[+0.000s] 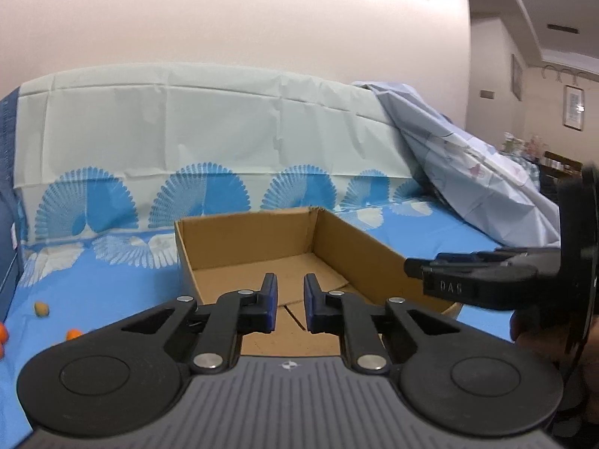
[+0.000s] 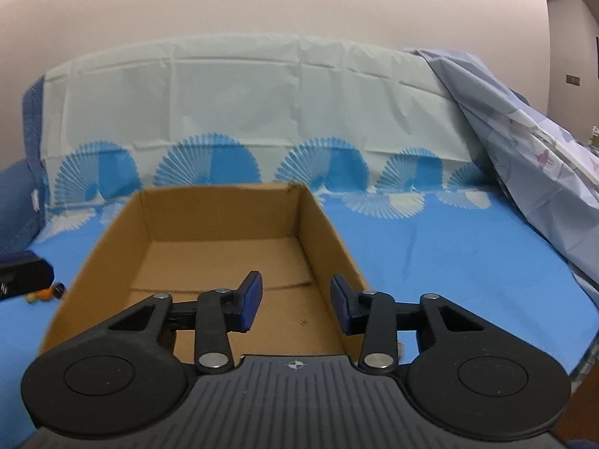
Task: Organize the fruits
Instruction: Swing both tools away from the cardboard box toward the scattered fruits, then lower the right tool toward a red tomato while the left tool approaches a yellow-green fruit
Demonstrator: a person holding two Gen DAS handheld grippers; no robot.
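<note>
An open cardboard box [image 1: 352, 239] stands on the blue cloth; it looks empty in both views [image 2: 329, 232]. My left gripper [image 1: 291, 307] hovers over the box's near edge, jaws slightly apart with nothing between them. My right gripper [image 2: 295, 307] is open and empty above the box's near right wall; from the left wrist view it reaches in over the box's right side [image 1: 468, 280]. Small orange fruits [image 1: 73, 334] and a tan one [image 1: 42, 308] lie on the cloth left of the box. An orange fruit [image 2: 46, 293] also shows in the right wrist view beside the left gripper's tip [image 2: 26, 273].
The cloth-covered surface [image 2: 449, 247] runs back to a draped backrest [image 1: 224, 131]. A crumpled pale sheet [image 1: 486, 187] is heaped at the right. A blue cushion [image 2: 15, 202] sits at the left edge.
</note>
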